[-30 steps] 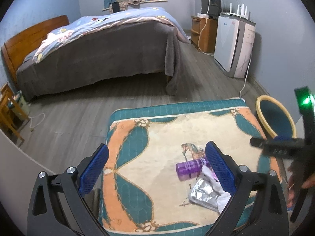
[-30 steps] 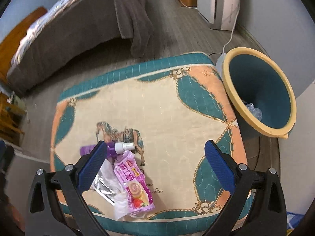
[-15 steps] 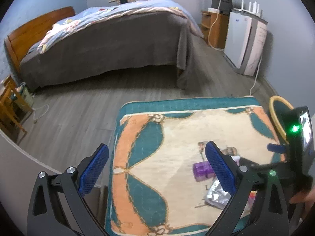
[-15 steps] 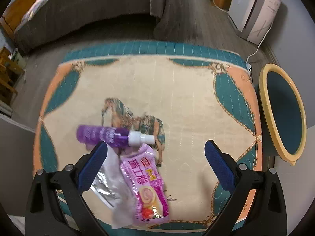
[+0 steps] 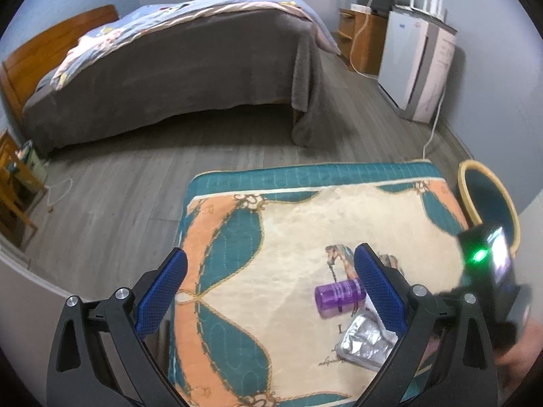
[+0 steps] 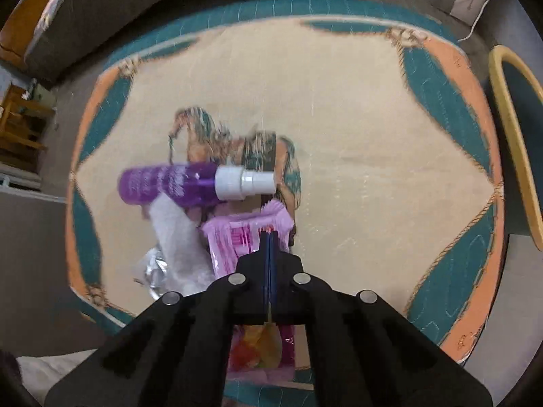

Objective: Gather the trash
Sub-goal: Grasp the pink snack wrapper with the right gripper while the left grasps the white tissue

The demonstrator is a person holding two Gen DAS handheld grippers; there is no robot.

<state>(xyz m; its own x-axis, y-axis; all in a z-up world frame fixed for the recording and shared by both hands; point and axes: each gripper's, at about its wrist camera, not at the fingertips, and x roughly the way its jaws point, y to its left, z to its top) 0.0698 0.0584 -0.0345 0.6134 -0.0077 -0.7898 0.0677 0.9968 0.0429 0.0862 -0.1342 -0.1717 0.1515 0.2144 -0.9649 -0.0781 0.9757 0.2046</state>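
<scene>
Pink wrapper [image 6: 234, 240] half hidden beneath right gripper [image 6: 268, 237], jaws together; left gripper [image 5: 271, 291] jaws apart.

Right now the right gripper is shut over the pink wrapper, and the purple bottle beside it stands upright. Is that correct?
Not quite: the purple bottle lies on its side, as the right wrist view shows. The right gripper is indeed shut over the pink wrapper.
</scene>
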